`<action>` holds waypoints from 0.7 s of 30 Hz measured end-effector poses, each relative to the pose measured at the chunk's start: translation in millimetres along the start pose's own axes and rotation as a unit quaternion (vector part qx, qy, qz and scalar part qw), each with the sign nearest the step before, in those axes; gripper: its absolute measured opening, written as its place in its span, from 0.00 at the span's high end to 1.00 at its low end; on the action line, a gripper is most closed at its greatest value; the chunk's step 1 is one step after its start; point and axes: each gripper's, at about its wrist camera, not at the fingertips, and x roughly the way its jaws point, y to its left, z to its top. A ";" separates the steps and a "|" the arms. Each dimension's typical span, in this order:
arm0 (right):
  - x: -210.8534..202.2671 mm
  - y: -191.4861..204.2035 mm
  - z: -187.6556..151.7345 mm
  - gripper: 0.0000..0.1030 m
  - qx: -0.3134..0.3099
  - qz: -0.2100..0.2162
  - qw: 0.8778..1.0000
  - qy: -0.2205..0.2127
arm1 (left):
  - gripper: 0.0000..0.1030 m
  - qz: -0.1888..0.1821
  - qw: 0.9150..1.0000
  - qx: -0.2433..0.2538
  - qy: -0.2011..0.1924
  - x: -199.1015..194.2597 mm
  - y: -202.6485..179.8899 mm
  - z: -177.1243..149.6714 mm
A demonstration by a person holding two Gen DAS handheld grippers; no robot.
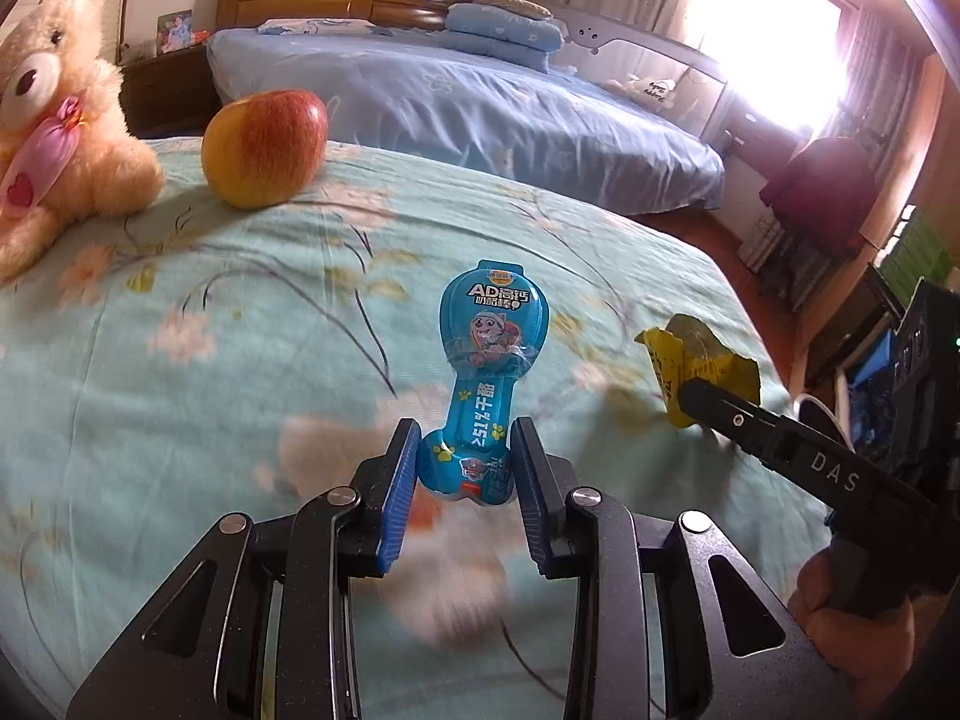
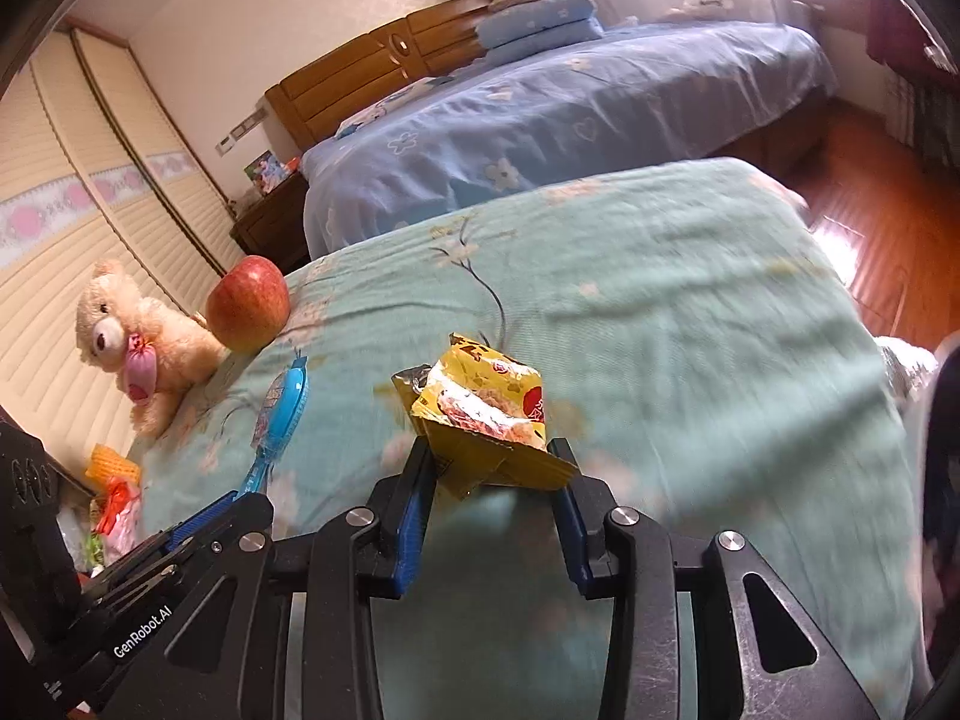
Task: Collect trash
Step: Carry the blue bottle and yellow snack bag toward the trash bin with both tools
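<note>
In the left wrist view, the left tongs (image 1: 462, 462) pinch the lower end of a blue snack wrapper (image 1: 486, 354) above the green floral bed (image 1: 180, 324), with an apple (image 1: 264, 147) and teddy bear (image 1: 54, 120) behind. In the right wrist view, the right tongs (image 2: 495, 480) pinch a crumpled yellow wrapper (image 2: 486, 414) over the same bed.
</note>
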 end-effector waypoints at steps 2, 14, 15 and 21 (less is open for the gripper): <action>-10.8 -2.1 -7.4 0.63 0.008 -0.001 1.000 -0.003 | 0.71 -0.001 1.000 0.004 -0.001 -7.6 -5.2 -7.6; -68.9 -8.4 -45.2 0.63 0.025 -0.002 0.999 -0.040 | 0.71 -0.026 0.998 0.050 -0.001 -33.8 -44.7 -38.2; -72.1 -8.4 -46.5 0.63 0.025 -0.003 0.999 -0.043 | 0.71 -0.027 0.998 0.053 -0.001 -34.6 -47.3 -40.0; -91.3 -10.5 -58.5 0.63 0.027 -0.003 0.998 -0.055 | 0.71 -0.036 0.997 0.074 0.002 -40.1 -64.2 -51.2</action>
